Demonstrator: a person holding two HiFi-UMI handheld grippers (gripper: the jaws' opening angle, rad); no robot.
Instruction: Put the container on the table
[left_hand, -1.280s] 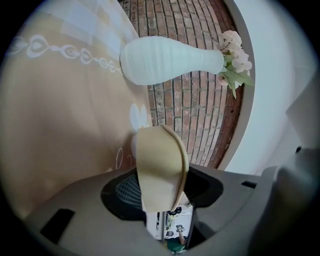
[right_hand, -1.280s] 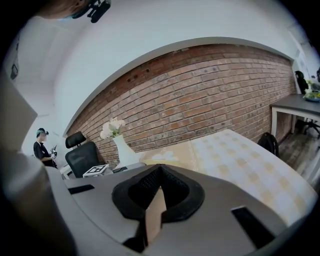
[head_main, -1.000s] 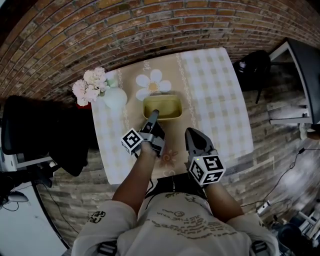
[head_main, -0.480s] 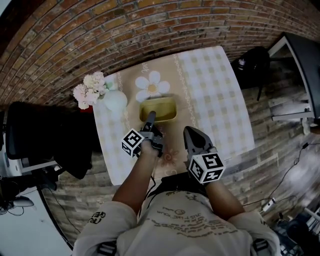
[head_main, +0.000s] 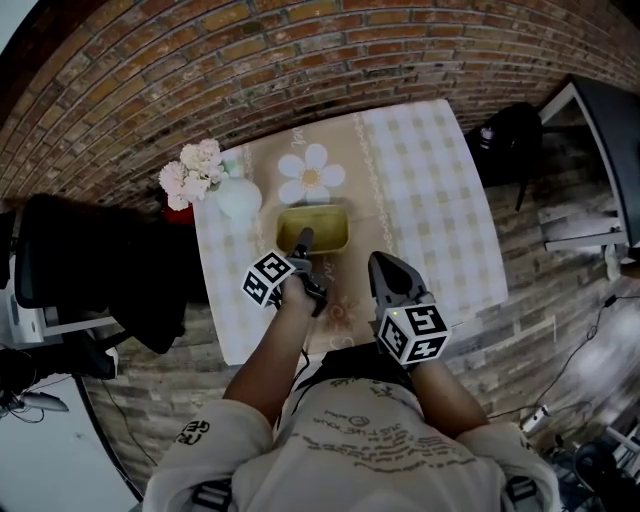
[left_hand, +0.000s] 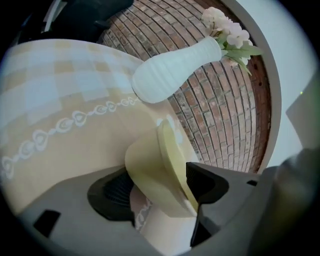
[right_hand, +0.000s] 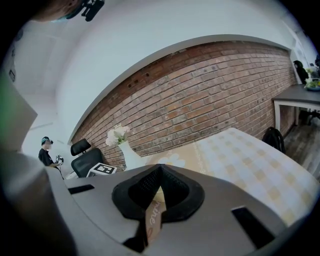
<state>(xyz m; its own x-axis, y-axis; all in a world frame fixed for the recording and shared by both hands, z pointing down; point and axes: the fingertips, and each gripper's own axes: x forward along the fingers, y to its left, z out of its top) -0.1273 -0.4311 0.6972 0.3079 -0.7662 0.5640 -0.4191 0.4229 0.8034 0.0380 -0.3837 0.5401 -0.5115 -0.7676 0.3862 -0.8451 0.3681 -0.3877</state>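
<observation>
1. The table (head_main: 440, 200) is covered with a checked cloth and set against a brick wall (head_main: 300, 60). It is the place where the task's thing is to be put.
2. The yellow container (head_main: 312, 228) is seen on the beige middle strip of the cloth, just in front of a printed flower (head_main: 311, 175), so the placing is judged as nearly done.
3. The white vase (head_main: 238, 197) is stood to the container's left, near it but apart, so room is left for setting down.
4. The left gripper (head_main: 303, 240) is held at the container's near wall. Its jaws are being opened wide with the wall between them, and a gap is seen at one pad, so the wall is judged as released.
5. The right gripper (head_main: 383, 265) is held back near the table's front edge, apart from the container. Its jaws are closed together on nothing, probably because it is not needed here.
</observation>
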